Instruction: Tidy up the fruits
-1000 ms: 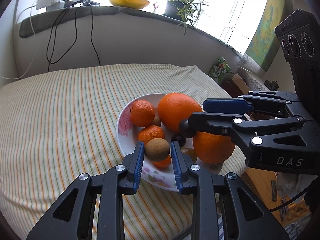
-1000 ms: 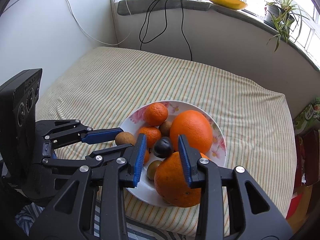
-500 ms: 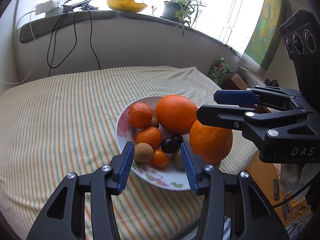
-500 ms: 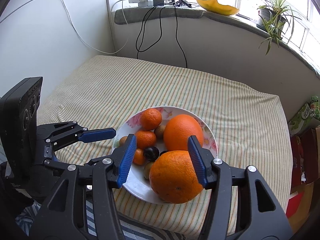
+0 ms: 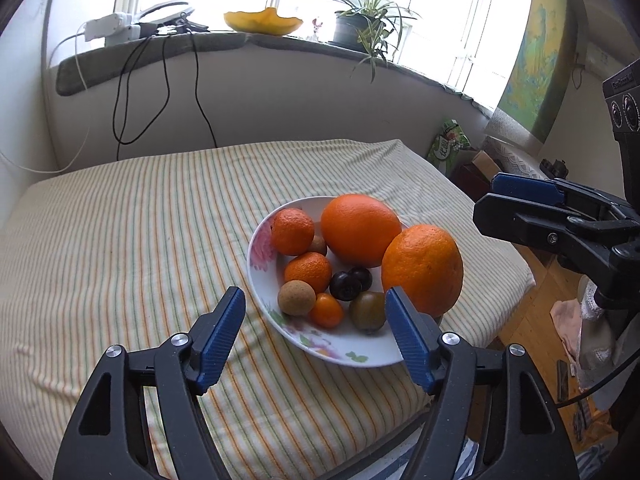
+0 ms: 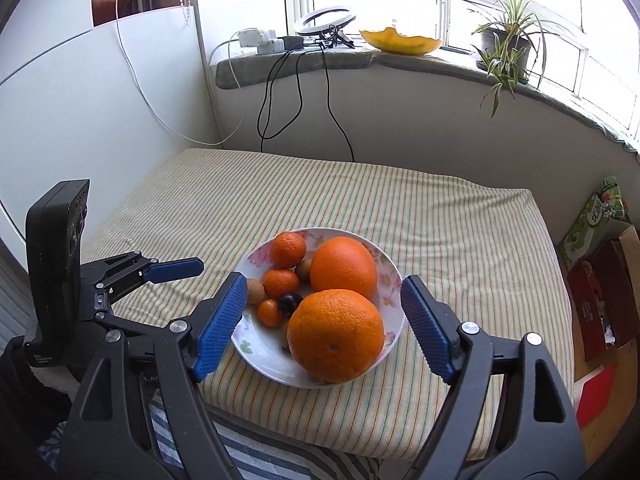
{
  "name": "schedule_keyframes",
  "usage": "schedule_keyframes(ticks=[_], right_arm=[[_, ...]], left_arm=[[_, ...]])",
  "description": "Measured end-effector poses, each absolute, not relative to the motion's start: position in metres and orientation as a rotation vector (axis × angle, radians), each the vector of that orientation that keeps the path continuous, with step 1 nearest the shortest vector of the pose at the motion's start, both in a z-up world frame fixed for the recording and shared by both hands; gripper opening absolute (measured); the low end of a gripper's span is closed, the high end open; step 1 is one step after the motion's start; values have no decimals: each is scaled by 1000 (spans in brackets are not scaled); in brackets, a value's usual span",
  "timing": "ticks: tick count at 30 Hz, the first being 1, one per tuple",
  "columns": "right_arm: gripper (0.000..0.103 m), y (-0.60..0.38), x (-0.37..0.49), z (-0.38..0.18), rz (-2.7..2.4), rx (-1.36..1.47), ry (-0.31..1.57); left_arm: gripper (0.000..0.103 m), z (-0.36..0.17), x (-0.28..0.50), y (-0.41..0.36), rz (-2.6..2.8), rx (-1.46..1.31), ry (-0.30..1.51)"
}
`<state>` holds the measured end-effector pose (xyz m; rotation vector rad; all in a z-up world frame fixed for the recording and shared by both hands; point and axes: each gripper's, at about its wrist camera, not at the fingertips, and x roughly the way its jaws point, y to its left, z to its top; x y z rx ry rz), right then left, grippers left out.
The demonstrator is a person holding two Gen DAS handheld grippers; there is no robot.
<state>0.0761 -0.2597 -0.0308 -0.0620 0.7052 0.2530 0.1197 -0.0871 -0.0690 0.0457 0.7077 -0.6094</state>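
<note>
A floral white plate [image 5: 259, 254] sits near the front right of the striped table and holds the fruit: two big oranges [image 5: 360, 230] [image 5: 422, 270], two mandarins [image 5: 293, 231], a brown round fruit [image 5: 296, 297], a kumquat [image 5: 327, 311], dark plums [image 5: 346, 285] and a greenish fruit [image 5: 368, 312]. My left gripper [image 5: 314, 294] hovers before the plate's near rim, jaws opening, pads touching nothing. My right gripper [image 6: 324, 284] hangs back from the near orange [image 6: 336, 334], jaws opening and empty. It also shows at the right as the right gripper [image 5: 486, 204].
The striped cloth [image 5: 132, 240] covers the table up to a wall with hanging black cables [image 5: 200, 92]. A sill holds a yellow bowl [image 5: 262, 22] and a potted plant [image 5: 360, 28]. Boxes and a green packet [image 6: 592, 220] stand off the table's right edge.
Both grippers opened and drew back from the plate. The left let go of the brown fruit, the right let go of a dark plum; both fruits now lie in the plate.
</note>
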Motion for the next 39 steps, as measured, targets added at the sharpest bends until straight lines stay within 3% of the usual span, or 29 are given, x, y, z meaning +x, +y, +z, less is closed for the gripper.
schedule_keyframes(ticks=[6, 9, 12, 15, 39], right_arm=[[83, -277, 54, -30, 199, -12, 673], [95, -286, 43, -29, 155, 3, 639], [98, -291, 33, -30, 104, -1, 605], [100, -297, 24, -34, 60, 10, 583], [101, -316, 15, -54, -9, 97, 606]], left_arm=[[73, -55, 102, -81, -570, 56, 652], [73, -47, 93, -81, -559, 64, 630], [80, -42, 84, -82, -534, 78, 600], [80, -39, 76, -81, -522, 75, 583], [81, -38, 57, -89, -467, 112, 548]])
